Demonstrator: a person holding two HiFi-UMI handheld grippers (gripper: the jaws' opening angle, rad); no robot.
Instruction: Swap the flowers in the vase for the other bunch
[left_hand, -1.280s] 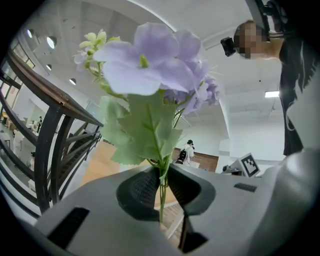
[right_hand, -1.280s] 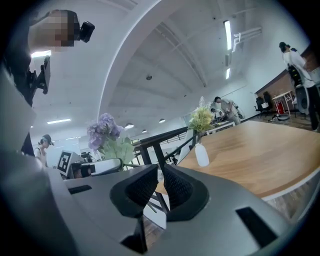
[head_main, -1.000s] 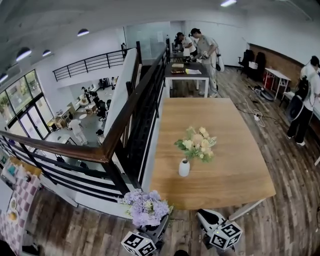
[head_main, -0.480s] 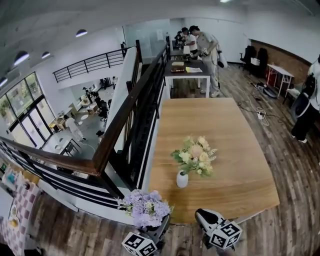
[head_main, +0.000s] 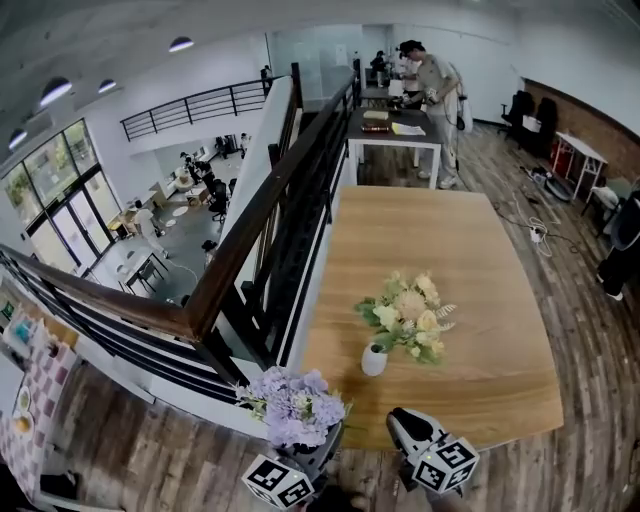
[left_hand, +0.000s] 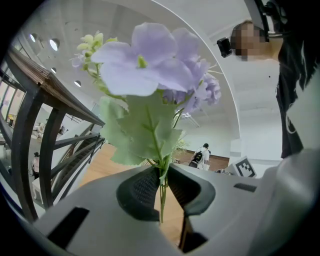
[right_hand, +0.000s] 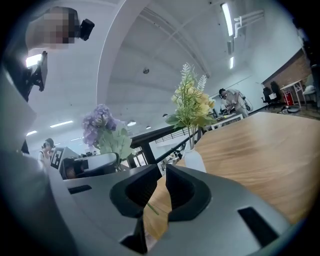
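Only the top of the purple bunch (head_main: 295, 405) shows in the head view, at lower centre. Its stems are hidden under the blooms, and the left gripper (head_main: 312, 452) below it is cut off by the frame's bottom edge. In the left gripper view the thin green stems run down between the ribbed dark fingers (left_hand: 145, 187). These are pinched on the stems with little more than a stem's thickness between them. A broad, soft-looking leaf and pale lilac petals fill the frame above and block much of the room.

The right gripper (head_main: 400, 422), just right of the bunch, holds nothing. Its fingers (right_hand: 182, 187) stand a narrow gap apart with wood showing through, and a thin green sliver in that gap cannot be identified.

Beyond both grippers, near the lower edge of the pale wooden tabletop (head_main: 470, 250), stands a small rounded white vase (head_main: 375, 360). It holds cream and yellow flowers (head_main: 412, 318) that lean right, and leaves hide its neck. A dark railing (head_main: 250, 230) with a wooden handrail runs along the tabletop's left side. People (head_main: 430, 80) at the far desk (head_main: 395, 125) are too small to make out.
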